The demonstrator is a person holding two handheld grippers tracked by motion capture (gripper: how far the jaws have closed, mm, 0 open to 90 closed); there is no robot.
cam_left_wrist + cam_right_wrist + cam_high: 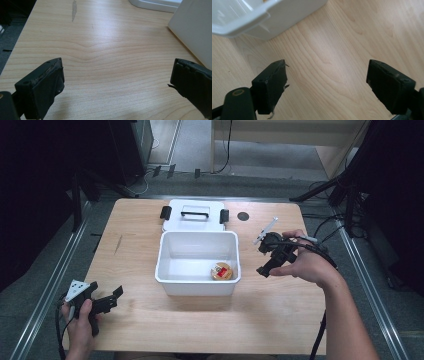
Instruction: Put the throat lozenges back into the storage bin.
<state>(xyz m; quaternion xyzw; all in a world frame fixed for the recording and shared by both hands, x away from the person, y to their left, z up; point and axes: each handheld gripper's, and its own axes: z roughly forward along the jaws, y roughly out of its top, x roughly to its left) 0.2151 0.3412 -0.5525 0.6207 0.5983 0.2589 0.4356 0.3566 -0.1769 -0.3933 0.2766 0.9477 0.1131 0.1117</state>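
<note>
We hold both tongs wide apart: right tongs (pixel 266 259) just right of the box (pixel 172 283), left tongs (pixel 111 299) near left.

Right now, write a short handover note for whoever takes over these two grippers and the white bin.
Left gripper: open, holding nothing, low near the front-left corner of the light wooden table.
Right gripper: open, holding nothing, just right of the white rectangular plastic bin.
Things: a small round tan container with a red label lies inside the bin at its front-right corner. The bin's white lid with black latches and handle lies flat on the table right behind the bin.
Done: container is in the bin.
Left, probably: place the lid on the bin and close the latches.
</note>
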